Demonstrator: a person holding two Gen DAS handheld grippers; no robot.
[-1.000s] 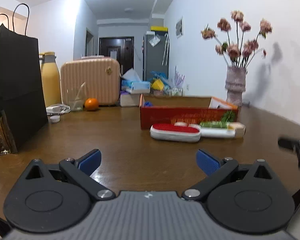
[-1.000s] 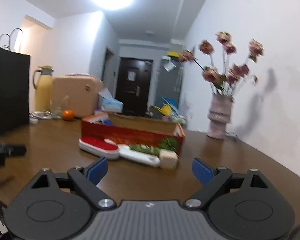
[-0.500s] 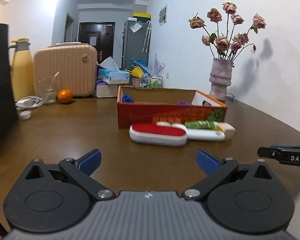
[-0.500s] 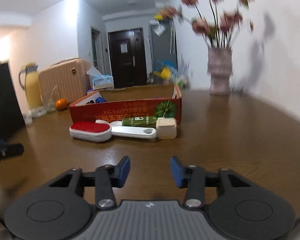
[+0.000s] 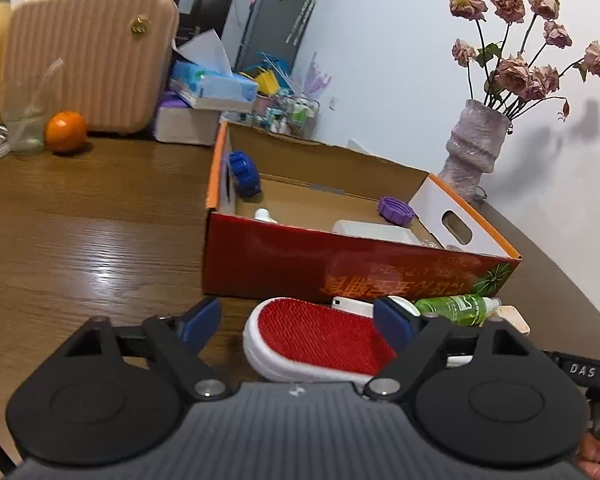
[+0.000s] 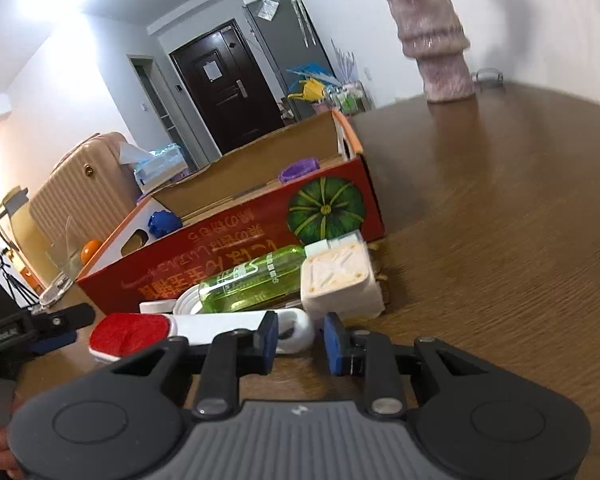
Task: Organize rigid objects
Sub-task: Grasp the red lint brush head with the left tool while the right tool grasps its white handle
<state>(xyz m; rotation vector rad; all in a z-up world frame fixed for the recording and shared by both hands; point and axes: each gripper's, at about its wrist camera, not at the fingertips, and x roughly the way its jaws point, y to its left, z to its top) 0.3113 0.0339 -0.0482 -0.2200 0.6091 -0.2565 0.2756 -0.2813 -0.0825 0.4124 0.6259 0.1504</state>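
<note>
Now close in on the row of loose things just in front of the red cardboard box [image 5: 340,272]; a second ago, well back from it, with both pairs of fingers spread wide.

On the left gripper [image 5: 296,320]: narrowing, but spread wider than the red-faced lint brush [image 5: 320,336] lying between the fingers on the table [image 5: 80,232], with neither pad pressing on it.

On the right gripper [image 6: 302,340]: drawn in to a narrow gap and closing around the looped end of the brush's white handle [image 6: 228,324]; no firm pinch visible yet, with a sliver of space at the right pad.

Judged from this: reaching over, grasping begun, one brush taken at both ends for a lift into the box. Nothing lifted yet.

Only in the left wrist view: the box's inside, with a blue knob [image 5: 244,172] at its far-left corner, a purple cap [image 5: 396,210] toward its right end, and a white tray [image 5: 376,232] behind its front wall.

Only in the right wrist view: the handle's end, and clearly the green bottle [image 6: 252,280] and cream square block [image 6: 336,280] against the box's front.
</note>
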